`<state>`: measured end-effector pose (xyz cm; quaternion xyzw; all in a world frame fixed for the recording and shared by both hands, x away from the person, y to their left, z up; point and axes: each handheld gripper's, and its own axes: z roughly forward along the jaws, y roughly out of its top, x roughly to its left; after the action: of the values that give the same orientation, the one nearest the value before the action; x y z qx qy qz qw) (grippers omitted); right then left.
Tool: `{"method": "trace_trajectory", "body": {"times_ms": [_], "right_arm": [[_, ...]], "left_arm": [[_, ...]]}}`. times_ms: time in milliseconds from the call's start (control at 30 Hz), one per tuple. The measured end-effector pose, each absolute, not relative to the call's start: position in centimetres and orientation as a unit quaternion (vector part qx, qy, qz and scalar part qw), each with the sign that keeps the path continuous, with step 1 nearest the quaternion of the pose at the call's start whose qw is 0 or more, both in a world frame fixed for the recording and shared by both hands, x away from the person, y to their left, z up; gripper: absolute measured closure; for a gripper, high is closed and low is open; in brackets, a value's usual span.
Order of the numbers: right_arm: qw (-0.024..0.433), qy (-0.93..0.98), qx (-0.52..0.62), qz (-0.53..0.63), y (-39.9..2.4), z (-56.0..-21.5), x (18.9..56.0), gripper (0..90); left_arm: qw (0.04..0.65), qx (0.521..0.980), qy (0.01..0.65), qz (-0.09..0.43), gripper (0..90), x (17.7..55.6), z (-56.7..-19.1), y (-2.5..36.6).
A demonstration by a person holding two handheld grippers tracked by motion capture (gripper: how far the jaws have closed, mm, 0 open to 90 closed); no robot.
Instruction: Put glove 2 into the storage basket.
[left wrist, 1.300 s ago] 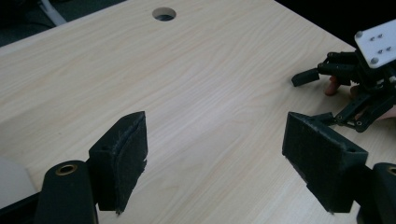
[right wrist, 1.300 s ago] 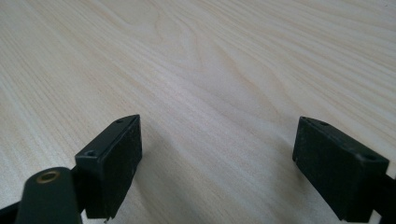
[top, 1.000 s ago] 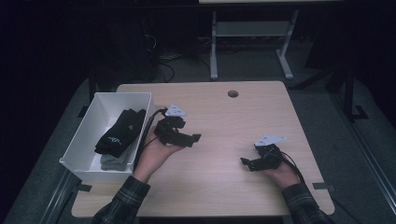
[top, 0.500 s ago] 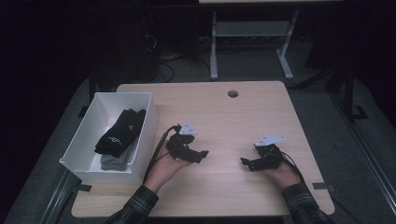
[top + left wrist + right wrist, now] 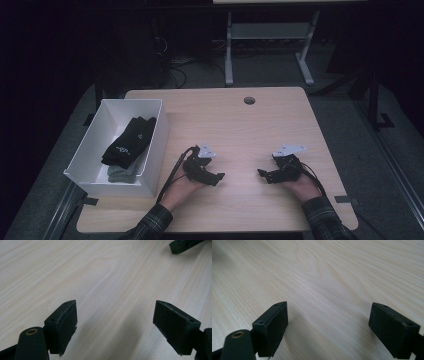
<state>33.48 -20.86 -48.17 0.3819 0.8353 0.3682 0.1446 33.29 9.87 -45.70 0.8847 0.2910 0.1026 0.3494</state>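
1. Left of your left gripper [image 5: 216,177] sits the white bin [image 5: 156,135] holding black socks [image 5: 129,141].
2. Both grippers, including the right gripper [image 5: 262,173], rest released on bare table [image 5: 235,130].
3. Your left gripper has pulled back from the bin.

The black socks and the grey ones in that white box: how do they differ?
The black socks lie on top, stretched along the white box, and carry small pale markings. The grey socks sit underneath at the box's near end, mostly covered, and look plain. Both lie flat inside the box, touched by neither gripper.
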Motion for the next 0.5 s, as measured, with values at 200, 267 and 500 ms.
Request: {"method": "trace_trajectory", "body": {"times_ms": [200, 267, 500], "right_arm": [[0.144, 0.836, 0.381, 0.368, -20.9, -48.2, 33.5, 15.5], [0.145, 0.836, 0.38, 0.369, -20.9, -48.2, 33.5, 15.5], [0.145, 0.836, 0.379, 0.369, -20.9, -48.2, 33.5, 15.6]], "left_arm": [[0.341, 0.889, 0.284, 0.111, 16.6, 33.1, -47.2, 9.7], [0.353, 0.885, 0.28, 0.114, 14.9, 33.1, -47.4, 9.9], [0.371, 0.88, 0.273, 0.116, 13.0, 33.0, -47.8, 10.1]]}}
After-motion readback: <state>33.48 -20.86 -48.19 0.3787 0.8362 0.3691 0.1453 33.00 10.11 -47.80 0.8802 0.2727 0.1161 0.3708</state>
